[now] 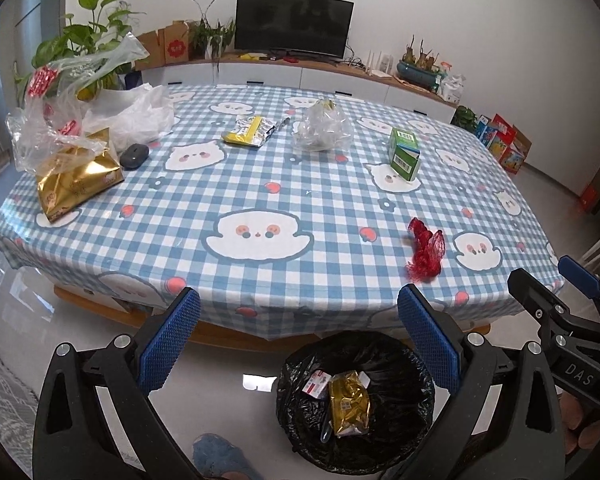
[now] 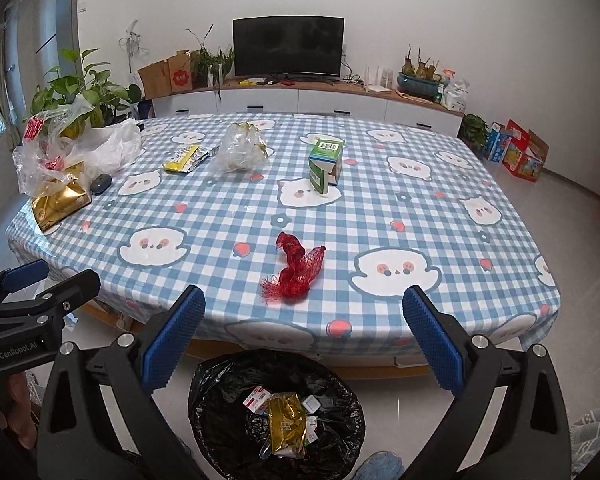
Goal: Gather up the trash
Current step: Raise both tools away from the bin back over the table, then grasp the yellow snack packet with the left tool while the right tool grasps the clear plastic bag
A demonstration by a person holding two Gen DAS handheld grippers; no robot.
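Observation:
A red mesh net (image 1: 426,253) (image 2: 296,267) lies near the table's front edge. A green carton (image 1: 404,153) (image 2: 325,165), a crumpled clear bag (image 1: 323,127) (image 2: 242,147) and a yellow-silver wrapper (image 1: 249,131) (image 2: 186,158) lie further back. A bin with a black liner (image 1: 388,412) (image 2: 220,412) stands on the floor below the edge, holding a gold wrapper (image 1: 348,402) (image 2: 287,422). My left gripper (image 1: 298,338) is open and empty above the bin. My right gripper (image 2: 304,338) is open and empty, just short of the net.
A gold bag (image 1: 78,184) (image 2: 58,202), loose plastic bags (image 1: 60,120) (image 2: 60,148) and a grey mouse (image 1: 134,156) (image 2: 101,182) sit at the table's left end. The checked tablecloth (image 1: 260,196) (image 2: 420,216) hangs over the front edge. A TV cabinet (image 1: 340,80) lines the far wall.

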